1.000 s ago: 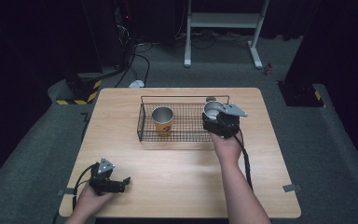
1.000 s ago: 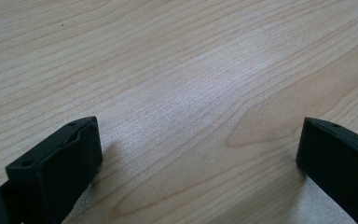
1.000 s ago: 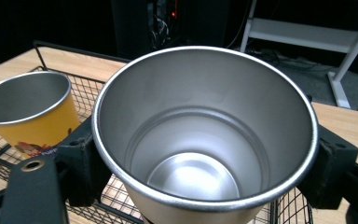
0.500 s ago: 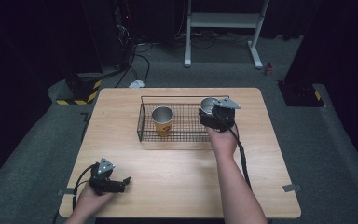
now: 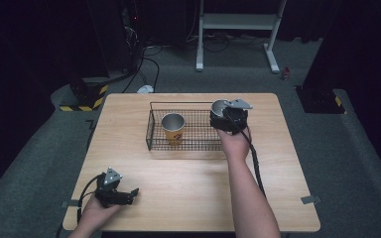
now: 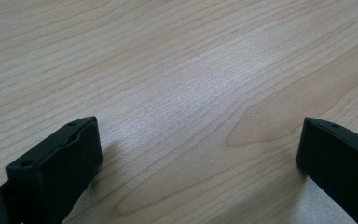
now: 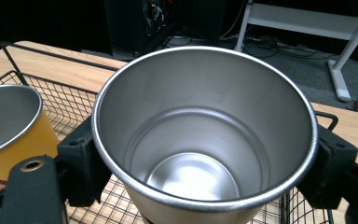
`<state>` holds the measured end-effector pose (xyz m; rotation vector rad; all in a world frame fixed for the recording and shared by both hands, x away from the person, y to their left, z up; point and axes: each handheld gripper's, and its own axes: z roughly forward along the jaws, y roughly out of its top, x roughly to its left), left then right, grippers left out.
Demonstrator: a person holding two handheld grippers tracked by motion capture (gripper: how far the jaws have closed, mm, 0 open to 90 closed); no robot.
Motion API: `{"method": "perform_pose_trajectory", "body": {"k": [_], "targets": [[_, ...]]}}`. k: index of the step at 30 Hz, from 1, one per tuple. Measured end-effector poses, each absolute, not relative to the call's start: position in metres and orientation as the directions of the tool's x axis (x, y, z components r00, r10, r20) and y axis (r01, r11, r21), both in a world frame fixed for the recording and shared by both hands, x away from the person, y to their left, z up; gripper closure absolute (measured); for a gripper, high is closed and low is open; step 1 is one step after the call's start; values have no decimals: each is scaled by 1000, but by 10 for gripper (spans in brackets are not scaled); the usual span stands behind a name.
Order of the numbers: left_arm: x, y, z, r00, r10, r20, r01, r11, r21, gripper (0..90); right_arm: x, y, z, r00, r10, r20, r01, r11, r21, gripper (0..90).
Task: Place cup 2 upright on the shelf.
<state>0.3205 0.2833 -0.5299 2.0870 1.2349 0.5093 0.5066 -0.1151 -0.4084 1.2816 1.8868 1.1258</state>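
Over the wire basket (image 5: 188, 145), the right gripper (image 7: 205, 158) clamps a steel cup (image 7: 205, 135), seemingly above the mesh, while the left gripper (image 6: 196, 154) rests spread on the table (image 6: 177, 70).

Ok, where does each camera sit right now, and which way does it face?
High view: above the person's side, facing forward and down on the table; both forearms, left claw and right claw show.
Left gripper view: on the left claw, facing bare tabletop between open jaws.
Right gripper view: on the right claw, facing into the steel cup it clamps.
High and right gripper views share the wire basket and yellow cup.
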Motion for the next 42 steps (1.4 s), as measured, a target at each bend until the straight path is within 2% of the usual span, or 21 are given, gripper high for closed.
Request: {"method": "perform_pose_trajectory", "body": {"k": [42], "targets": [[320,283,-530,479,878,0,623,-340,704,4,520,-105,-445,-351,936,-4,540,206,816,185]]}}
